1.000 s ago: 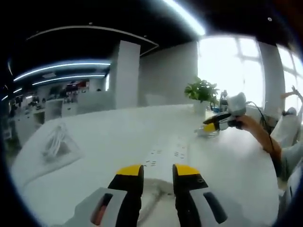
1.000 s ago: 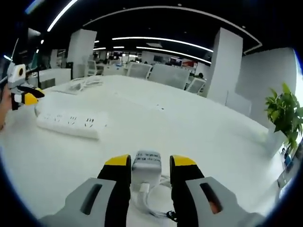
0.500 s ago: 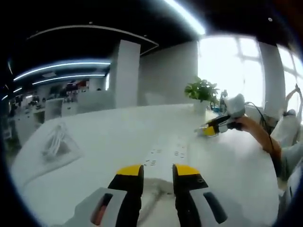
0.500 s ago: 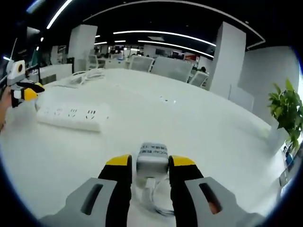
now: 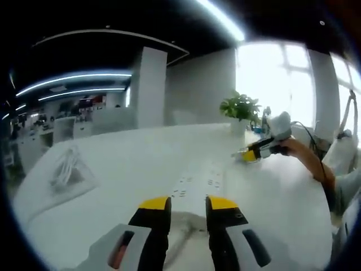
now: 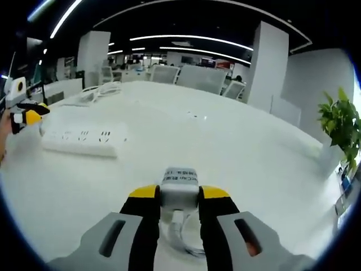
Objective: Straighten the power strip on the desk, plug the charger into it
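In the right gripper view the right gripper (image 6: pixel 179 199) has its yellow-tipped jaws closed narrow on the charger (image 6: pixel 179 184), a small white block with a label on its far face. A white cable (image 6: pixel 179 240) runs from the charger's near end down between the jaws and loops on the desk (image 6: pixel 237 152). The strip (image 6: pixel 83 140) lies flat on the desk, far and to the left of the charger, well apart from it, with its sockets facing up. The left gripper (image 6: pixel 25 116) shows at the strip's left end, held by a hand.

In the left gripper view the left gripper (image 5: pixel 188 208) points along the strip (image 5: pixel 197 189), which runs away from it across the desk (image 5: pixel 124 169). The jaws stand a little apart with the strip's near end between them; whether they press it I cannot tell. The right gripper (image 5: pixel 254 153) shows far right, low over the desk, with a forearm (image 5: pixel 307 161) behind it. A potted plant (image 5: pixel 241 110) stands at the far edge, and a bundle of white cord (image 5: pixel 66 166) lies on the desk at the left.
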Demonstrator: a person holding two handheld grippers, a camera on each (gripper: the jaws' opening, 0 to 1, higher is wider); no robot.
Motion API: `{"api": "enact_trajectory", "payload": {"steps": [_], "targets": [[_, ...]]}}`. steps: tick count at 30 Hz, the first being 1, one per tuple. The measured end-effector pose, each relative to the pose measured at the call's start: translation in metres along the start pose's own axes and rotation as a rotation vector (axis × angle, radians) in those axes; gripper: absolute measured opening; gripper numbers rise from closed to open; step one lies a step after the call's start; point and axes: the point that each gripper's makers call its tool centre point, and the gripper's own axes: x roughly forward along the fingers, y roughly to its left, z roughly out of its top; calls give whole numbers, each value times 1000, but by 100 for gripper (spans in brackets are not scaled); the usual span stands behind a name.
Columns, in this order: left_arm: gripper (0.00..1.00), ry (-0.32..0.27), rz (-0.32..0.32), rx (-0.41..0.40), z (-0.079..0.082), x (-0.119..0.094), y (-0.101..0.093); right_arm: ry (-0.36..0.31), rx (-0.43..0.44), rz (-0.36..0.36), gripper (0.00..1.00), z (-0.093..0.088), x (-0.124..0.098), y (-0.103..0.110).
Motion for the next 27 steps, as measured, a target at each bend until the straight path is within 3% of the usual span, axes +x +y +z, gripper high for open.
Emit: {"api": "enact_trajectory", "payload": {"steps": [27], "targets": [[25, 9, 1, 5, -2, 0, 1, -3, -46, 20, 26, -1, 0, 4]]}}
